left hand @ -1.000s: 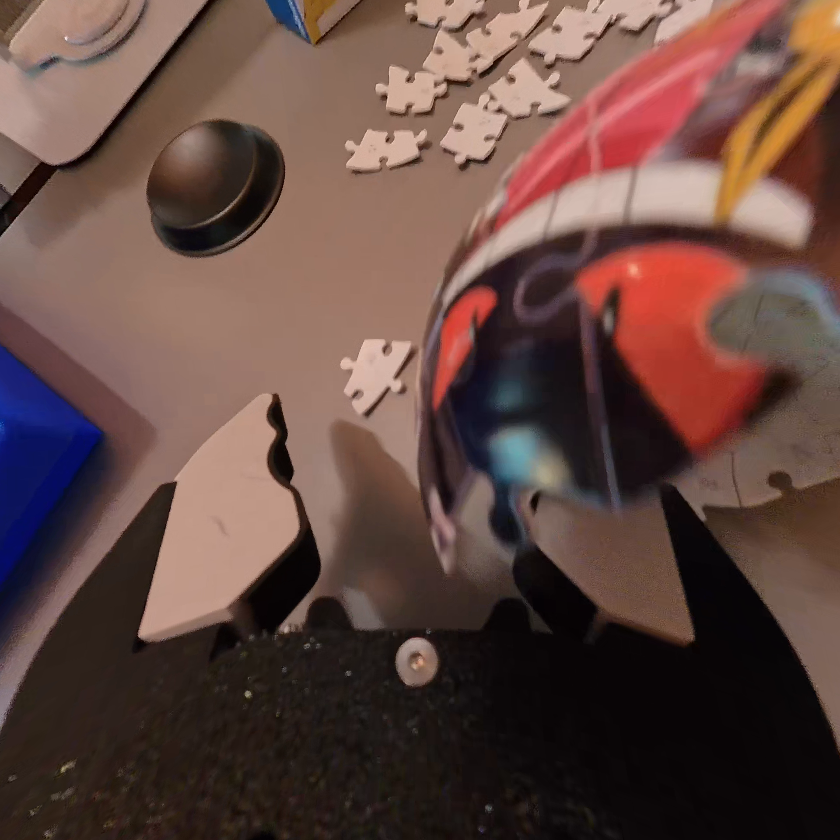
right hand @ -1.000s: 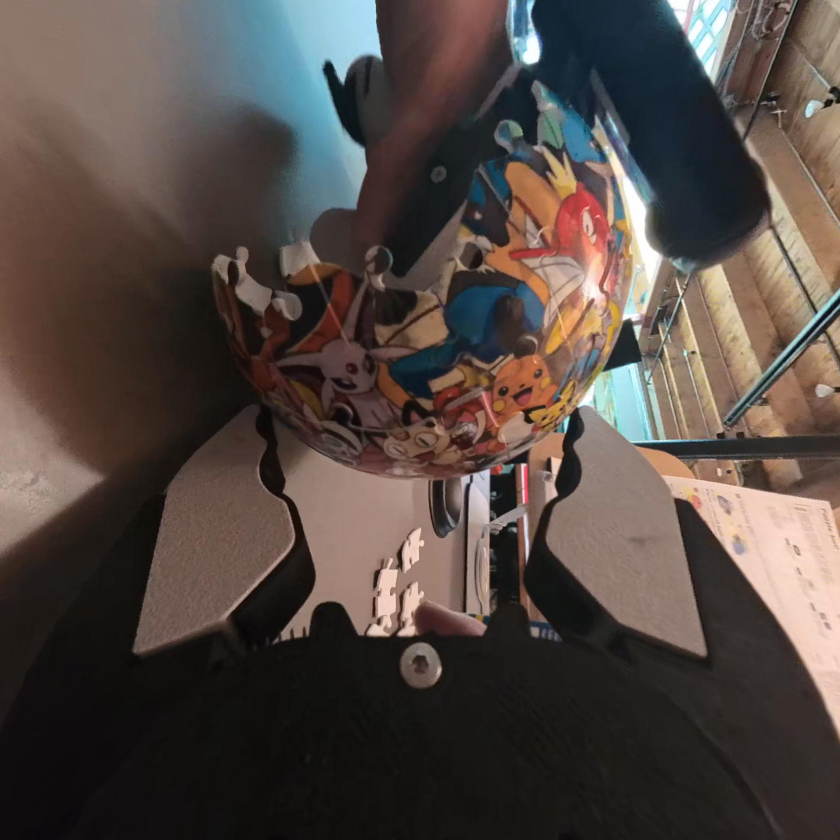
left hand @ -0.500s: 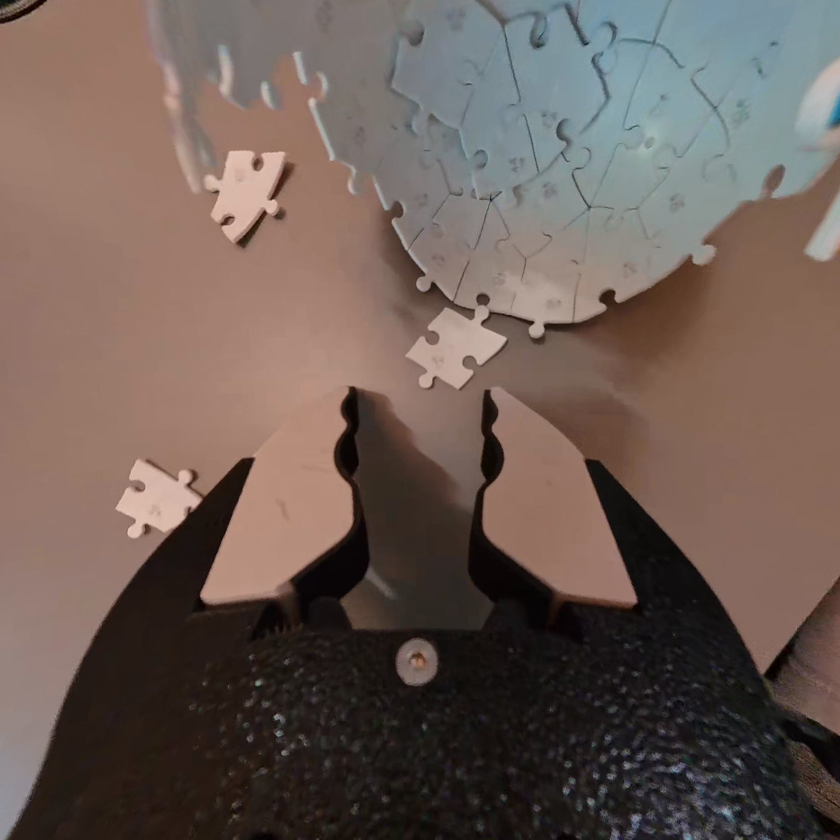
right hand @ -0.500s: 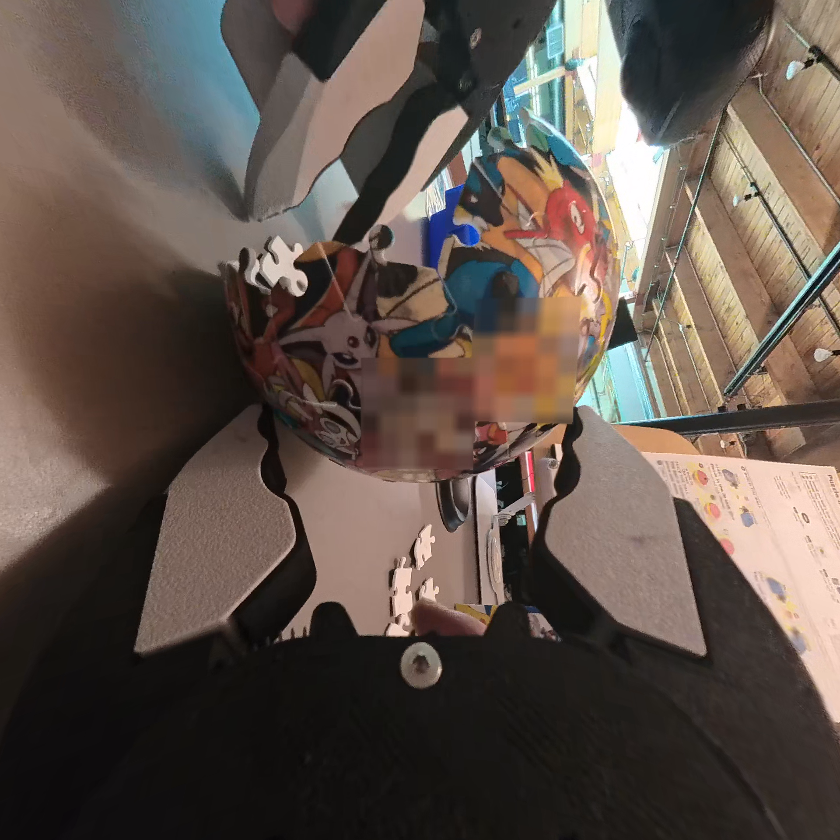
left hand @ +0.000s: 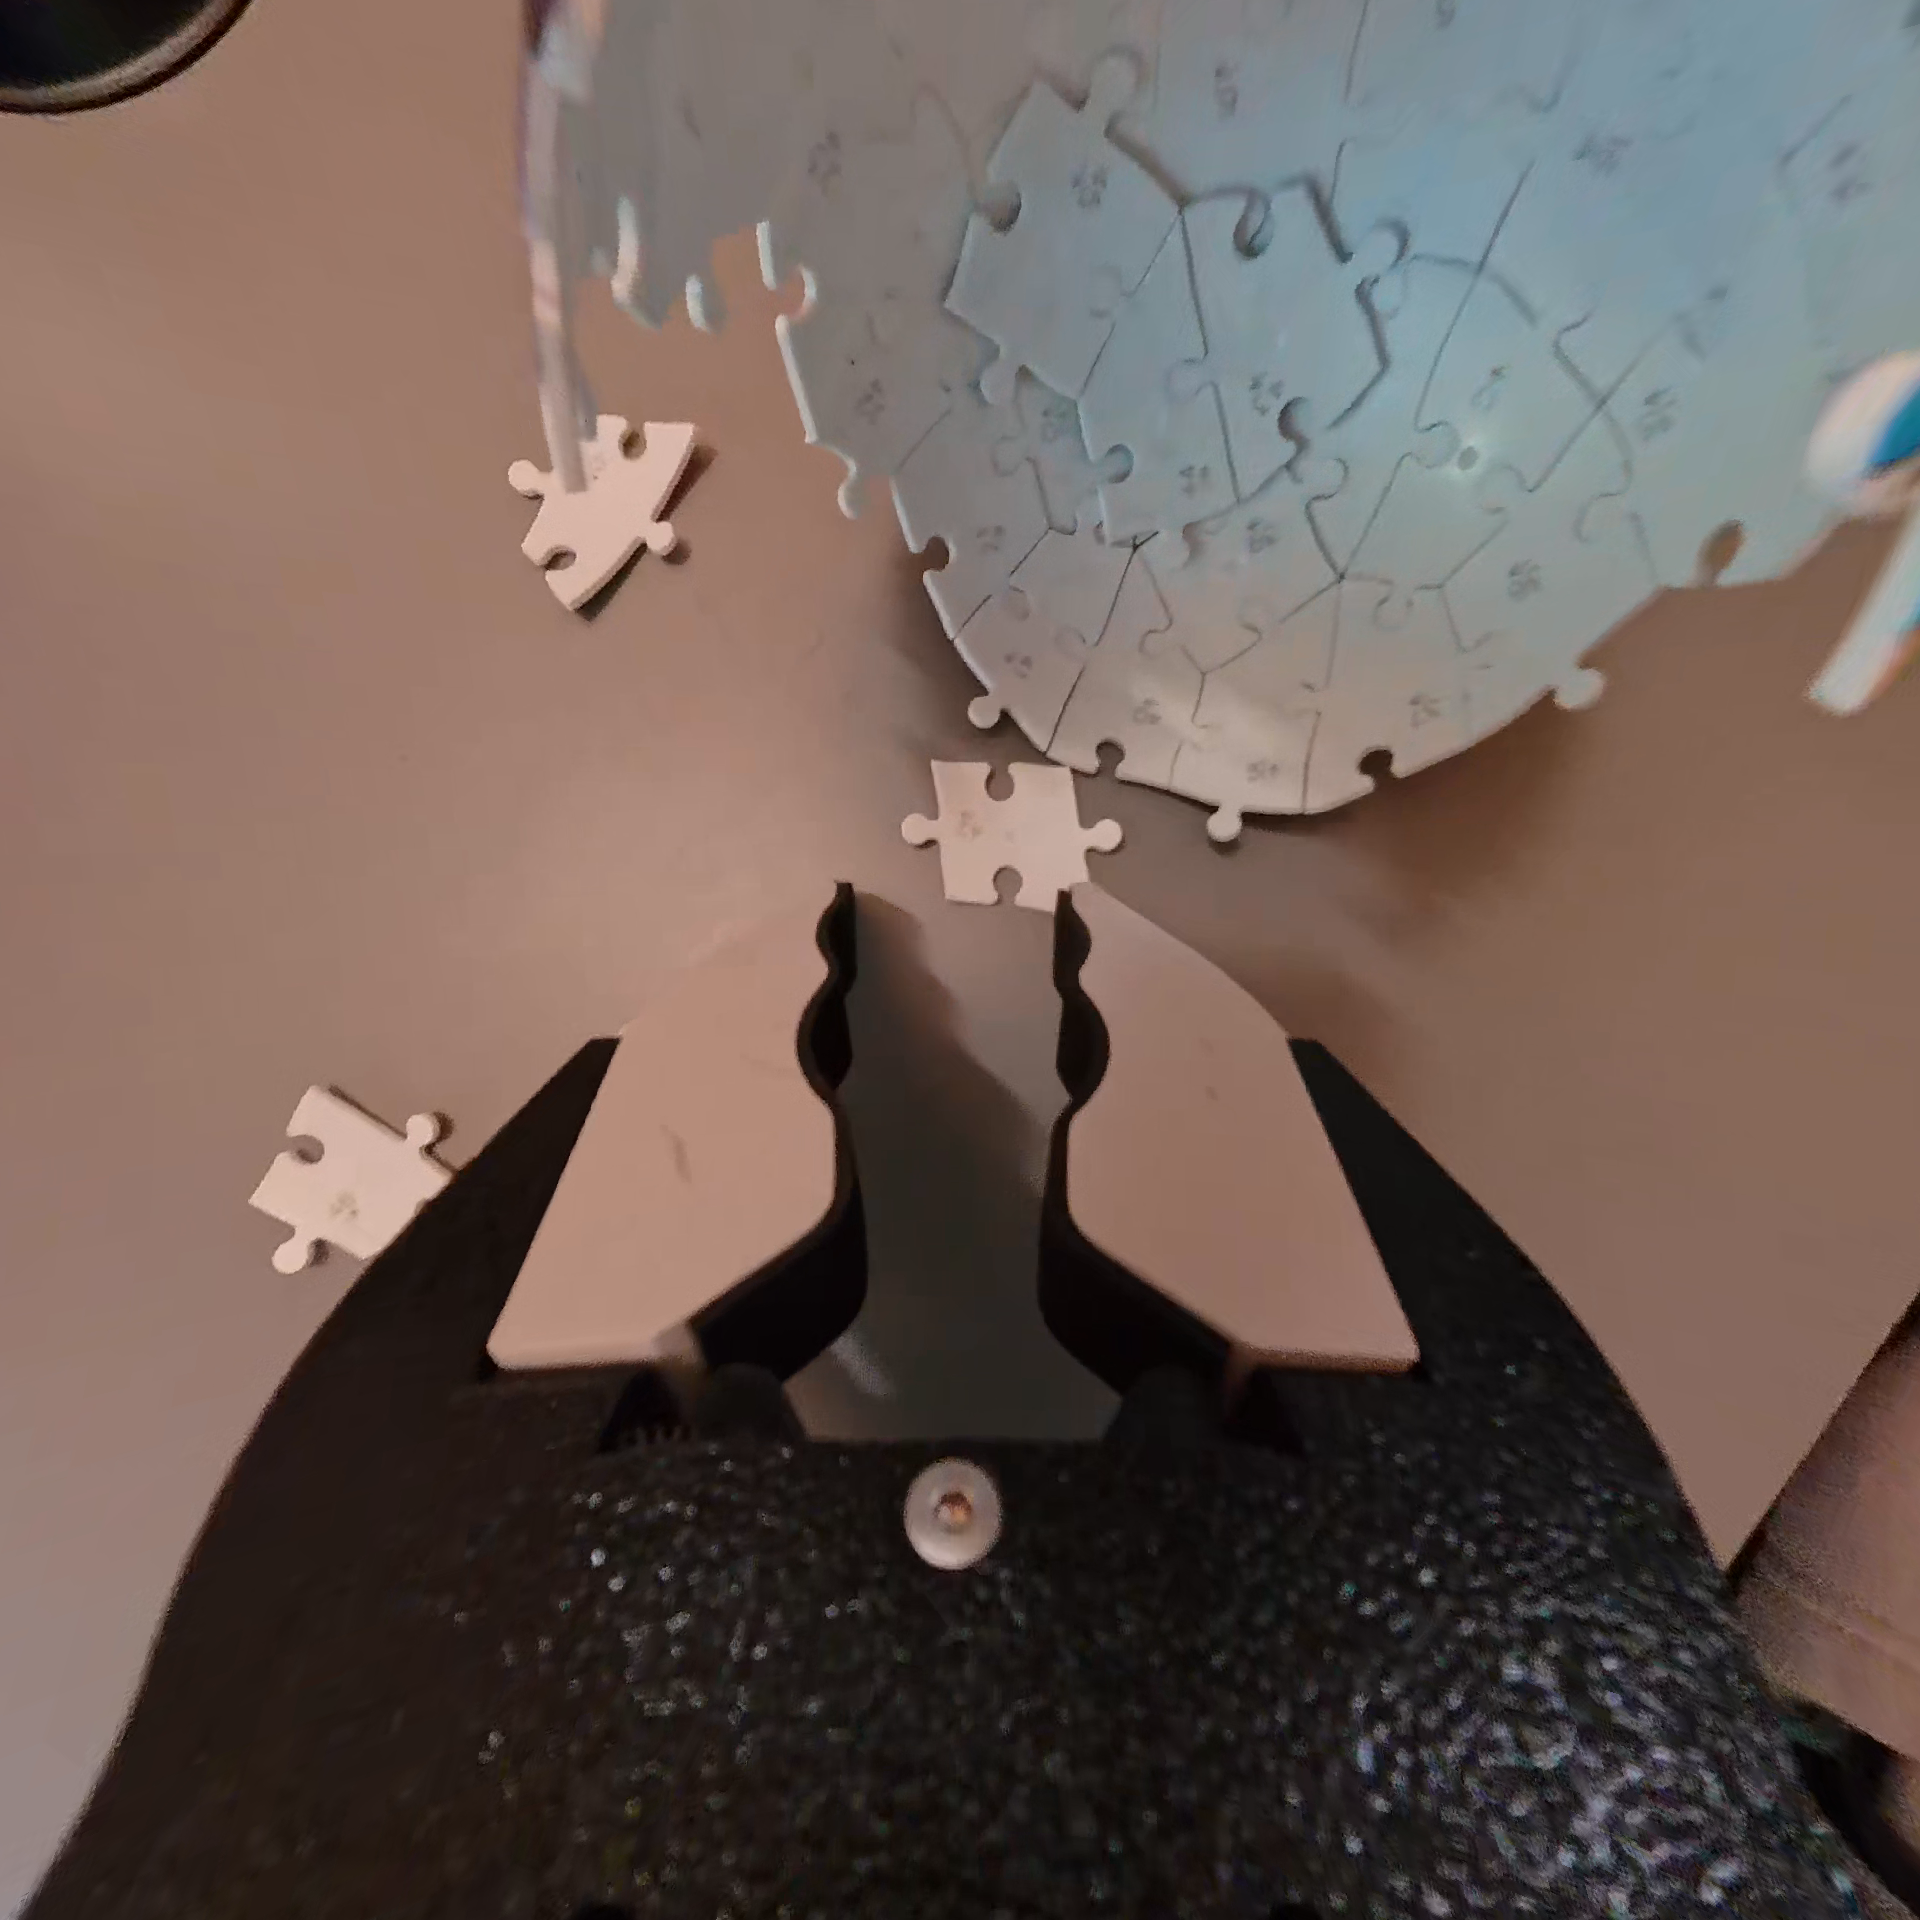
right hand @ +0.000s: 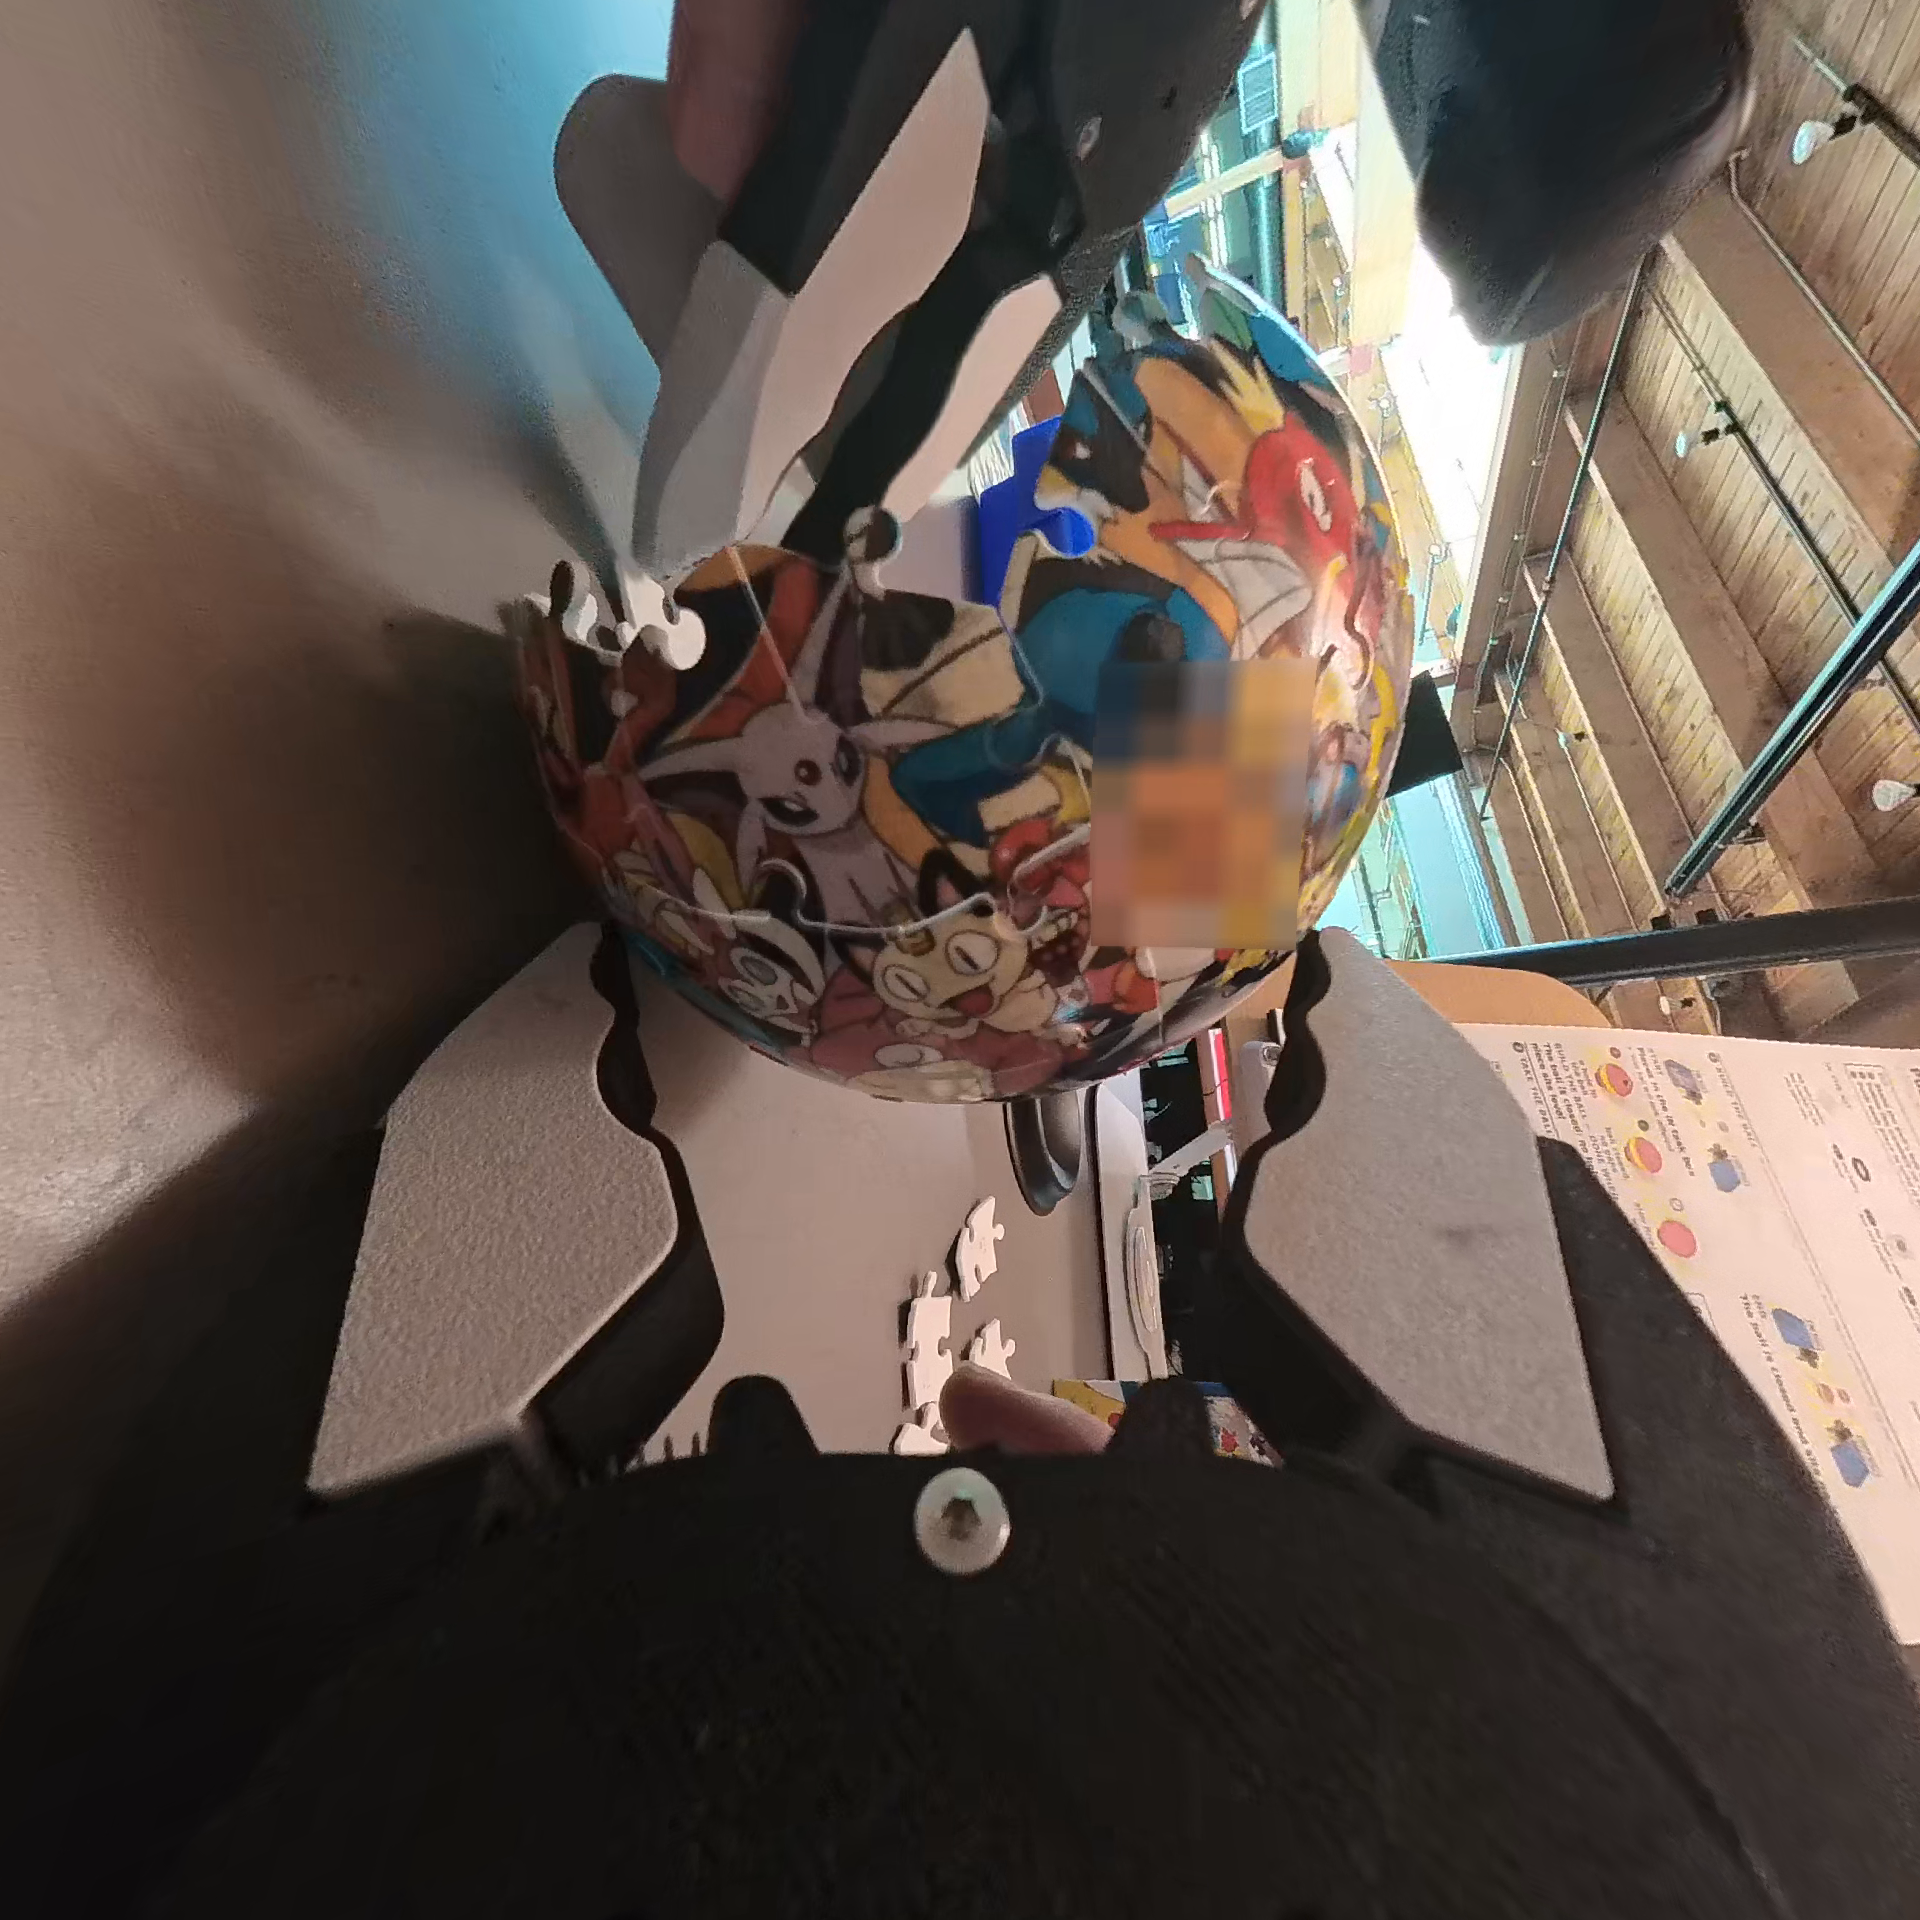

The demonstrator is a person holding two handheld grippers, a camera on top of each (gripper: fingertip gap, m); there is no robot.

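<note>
My right gripper is shut on a partly built, colourful cartoon puzzle ball, its fingertips pressed on the ball's two sides. The ball's white inner side fills the upper right of the left wrist view. My left gripper is empty, its jaws a narrow gap apart. It points down at a loose white puzzle piece lying on the grey table just past its fingertips, under the ball's jagged rim. The left gripper also shows in the right wrist view, beside the ball's rim.
Two more loose white pieces lie to the left. A black dome stand sits at the top left corner. The right wrist view shows several loose pieces, a printed instruction sheet and a blue box.
My left gripper has left the ball, swung down toward the table and narrowed its jaws, then come closer to the loose piece. My right gripper still holds the ball.
</note>
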